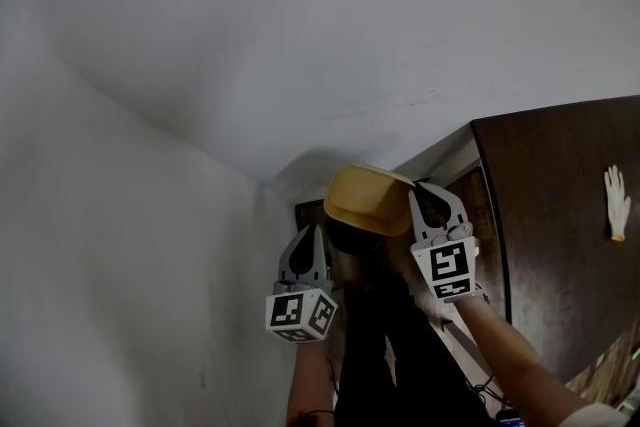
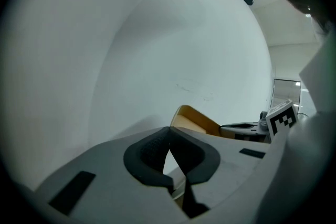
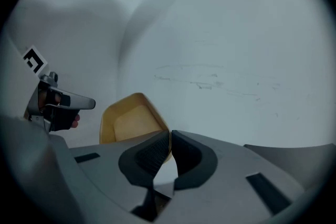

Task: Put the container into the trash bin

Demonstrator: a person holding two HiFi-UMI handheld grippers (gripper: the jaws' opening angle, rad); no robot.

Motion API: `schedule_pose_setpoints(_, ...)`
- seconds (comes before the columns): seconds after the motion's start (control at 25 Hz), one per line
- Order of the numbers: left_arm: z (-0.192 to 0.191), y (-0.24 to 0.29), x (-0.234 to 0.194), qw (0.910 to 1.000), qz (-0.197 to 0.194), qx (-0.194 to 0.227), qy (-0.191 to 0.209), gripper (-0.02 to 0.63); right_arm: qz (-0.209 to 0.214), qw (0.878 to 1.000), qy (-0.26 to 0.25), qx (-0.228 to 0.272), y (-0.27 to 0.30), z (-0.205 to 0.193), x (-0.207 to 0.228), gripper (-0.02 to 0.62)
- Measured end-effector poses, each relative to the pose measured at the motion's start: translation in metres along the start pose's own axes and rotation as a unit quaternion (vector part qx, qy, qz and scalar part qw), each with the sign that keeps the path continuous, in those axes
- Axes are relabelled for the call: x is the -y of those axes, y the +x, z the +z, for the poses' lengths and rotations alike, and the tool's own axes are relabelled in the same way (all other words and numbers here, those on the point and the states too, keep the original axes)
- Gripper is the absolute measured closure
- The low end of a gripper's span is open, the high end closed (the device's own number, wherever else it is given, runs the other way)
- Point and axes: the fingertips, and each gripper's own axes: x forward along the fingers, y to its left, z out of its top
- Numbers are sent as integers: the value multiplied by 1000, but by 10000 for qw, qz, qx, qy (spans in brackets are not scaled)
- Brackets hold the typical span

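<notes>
A yellow plastic container (image 1: pixel 365 197) is held up near the corner of two white walls, tilted with its open side away from the head camera. My right gripper (image 1: pixel 428 191) is shut on its right rim. In the right gripper view the jaws (image 3: pixel 170 137) pinch the thin yellow edge, and the container's hollow (image 3: pixel 131 120) shows to their left. My left gripper (image 1: pixel 307 240) hangs lower left of the container, shut with nothing between its pads (image 2: pixel 169 132). From the left gripper view the container (image 2: pixel 193 120) sits just beyond the jaws. No trash bin is clearly visible.
White walls meet in a corner (image 1: pixel 262 183) behind the container. A dark brown panel (image 1: pixel 560 215) stands at the right with a small white hand-shaped item (image 1: pixel 617 203) on it. A dark shape (image 1: pixel 352 237) lies under the container. The person's dark clothing (image 1: pixel 400 355) fills the bottom centre.
</notes>
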Motion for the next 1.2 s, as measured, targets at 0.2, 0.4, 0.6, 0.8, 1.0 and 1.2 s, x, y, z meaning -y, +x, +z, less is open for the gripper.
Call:
schedule_pose_setpoints(0.2, -40, 12, -18, 9995, 92, -255, -184, 586, 84, 9995, -174, -231, 22, -30, -10, 571)
schedule_pose_setpoints(0.4, -65, 23, -33, 9989, 135, -412, -205, 586, 231, 9979, -457, -396, 40, -54, -24, 571)
schedule_pose_setpoints(0.6, -85, 34, -43, 9984, 126, -516, -194, 586, 256, 9961, -650, -539, 60, -76, -30, 571)
schedule_pose_setpoints(0.8, -115, 41, -55, 9975, 48, -690, -120, 586, 223, 9943, -689, -788, 75, -107, -33, 569)
schedule_pose_setpoints(1.0, -145, 46, -65, 9961, -25, -882, -86, 586, 214, 9914, -806, -1010, 90, -137, -39, 568)
schedule_pose_setpoints(1.2, -166, 54, -73, 9944, -73, -1048, 102, 586, 277, 9885, -903, -1182, 104, -162, -48, 568)
